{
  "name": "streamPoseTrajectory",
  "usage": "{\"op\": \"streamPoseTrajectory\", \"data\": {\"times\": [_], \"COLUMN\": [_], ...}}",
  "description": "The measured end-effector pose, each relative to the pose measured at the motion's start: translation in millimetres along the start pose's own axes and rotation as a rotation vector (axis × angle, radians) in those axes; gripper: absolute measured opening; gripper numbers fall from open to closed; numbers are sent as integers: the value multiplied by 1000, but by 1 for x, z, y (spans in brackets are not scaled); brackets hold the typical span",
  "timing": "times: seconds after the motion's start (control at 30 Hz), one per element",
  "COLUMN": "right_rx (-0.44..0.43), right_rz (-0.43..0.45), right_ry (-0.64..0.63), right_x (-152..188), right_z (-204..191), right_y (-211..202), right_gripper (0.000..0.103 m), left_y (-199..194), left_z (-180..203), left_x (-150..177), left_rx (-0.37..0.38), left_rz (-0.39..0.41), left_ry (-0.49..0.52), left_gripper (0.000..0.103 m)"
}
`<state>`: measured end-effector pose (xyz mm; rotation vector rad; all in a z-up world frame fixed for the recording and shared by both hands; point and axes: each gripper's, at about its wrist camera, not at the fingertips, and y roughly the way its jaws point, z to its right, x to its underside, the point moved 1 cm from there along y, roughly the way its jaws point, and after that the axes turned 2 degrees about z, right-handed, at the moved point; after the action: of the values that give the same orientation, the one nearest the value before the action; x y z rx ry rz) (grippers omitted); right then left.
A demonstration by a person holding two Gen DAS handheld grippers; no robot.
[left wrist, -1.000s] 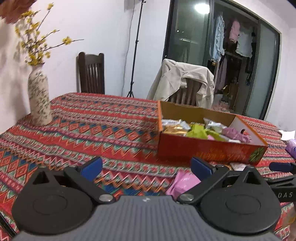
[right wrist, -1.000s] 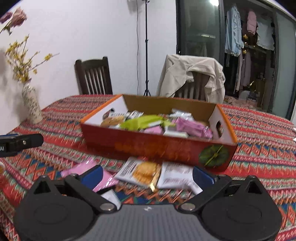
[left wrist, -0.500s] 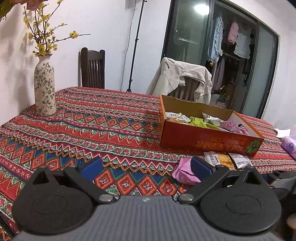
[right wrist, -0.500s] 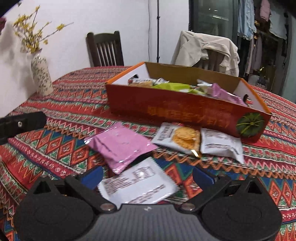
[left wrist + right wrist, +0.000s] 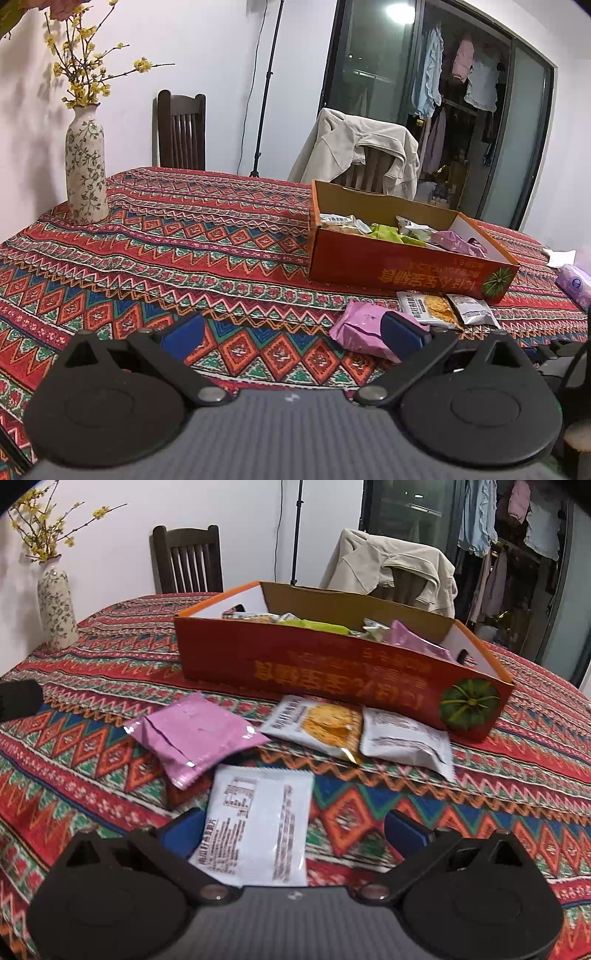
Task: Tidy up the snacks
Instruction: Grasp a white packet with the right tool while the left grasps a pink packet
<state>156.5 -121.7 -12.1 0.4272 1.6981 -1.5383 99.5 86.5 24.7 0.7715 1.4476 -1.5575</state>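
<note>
- While both are hanging with jaws spread, the right gripper (image 5: 291,825) is now sitting closer over the flat white printed snack packet (image 5: 258,823) than a second ago; the left gripper (image 5: 291,330) is holding nothing.
- Four loose packets are lying on the patterned red tablecloth (image 5: 92,738): white, crinkled pink foil packet (image 5: 195,731), two cracker packets (image 5: 317,723).
- Beyond, one orange cardboard box (image 5: 332,672) is holding more snacks.

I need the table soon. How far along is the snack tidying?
Partly done: the orange box already holds several packets. Nothing is in hand; the right gripper is open over the white packet, and the left gripper is open and empty. Left on the cloth: that one, the pink packet, the cracker packet and another white packet.
</note>
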Motion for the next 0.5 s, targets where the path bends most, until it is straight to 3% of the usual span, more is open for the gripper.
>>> {"op": "streamPoseTrajectory", "data": {"times": [0.37,0.43,0.5], "right_rx": [-23,-35,-56], "right_rz": [8,22,40], "right_ry": [71,66,51], "right_x": [19,21,23], "right_z": [25,25,24], "right_y": [-12,-15,-19], "right_gripper": [103,96,80], "left_y": [0,0,1], "left_z": [14,15,16], "left_x": [2,3,4], "left_rx": [14,16,13], "left_rz": [-9,-12,-18], "left_ry": [7,7,8], "left_gripper": [103,103,103]}}
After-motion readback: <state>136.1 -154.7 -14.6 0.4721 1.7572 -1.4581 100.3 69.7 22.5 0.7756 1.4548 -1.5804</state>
